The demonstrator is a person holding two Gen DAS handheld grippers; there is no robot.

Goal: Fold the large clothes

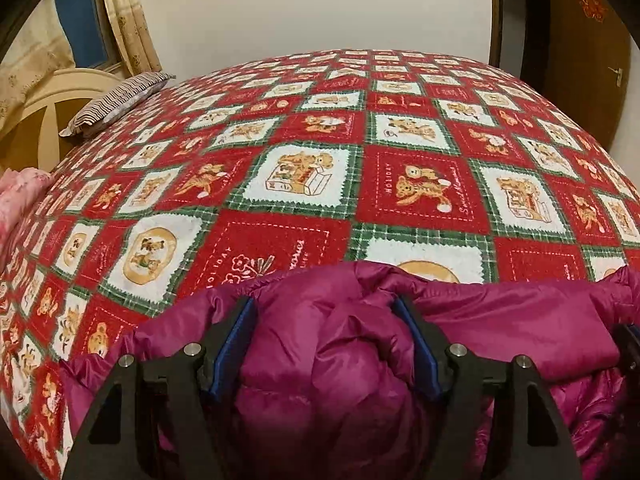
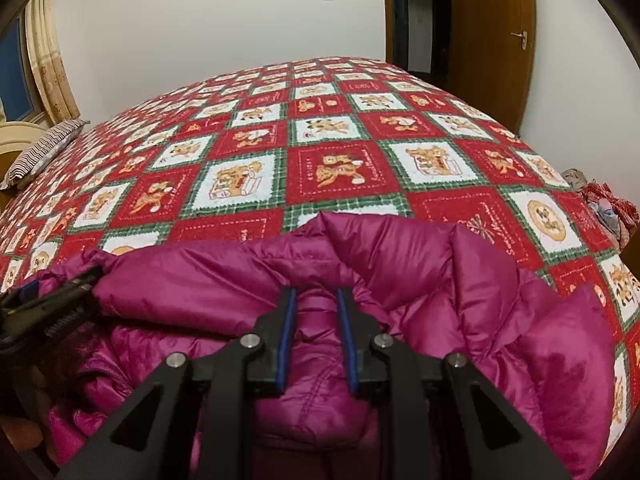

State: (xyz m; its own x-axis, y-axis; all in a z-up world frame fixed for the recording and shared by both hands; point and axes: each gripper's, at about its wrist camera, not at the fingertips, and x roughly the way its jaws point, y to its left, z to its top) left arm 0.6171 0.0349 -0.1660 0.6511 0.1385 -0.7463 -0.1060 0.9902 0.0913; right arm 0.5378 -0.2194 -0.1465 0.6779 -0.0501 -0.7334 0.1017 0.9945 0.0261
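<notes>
A magenta puffy down jacket (image 1: 500,320) lies bunched at the near edge of the bed, also in the right wrist view (image 2: 420,276). My left gripper (image 1: 325,308) has its jaws wide apart around a thick fold of the jacket; the blue pads (image 1: 234,344) touch the fabric on both sides. My right gripper (image 2: 316,296) has its jaws narrowly set, clamped on a ridge of the jacket. The left gripper shows at the left edge of the right wrist view (image 2: 60,292), and the right one at the right edge of the left wrist view (image 1: 628,344).
The bed wears a red, green and white bear-patterned blanket (image 1: 320,168). A striped pillow (image 1: 116,100) and pink bedding (image 1: 16,200) lie at the left. A wooden door (image 2: 492,20) stands at the far right, with cluttered items (image 2: 600,204) beside the bed.
</notes>
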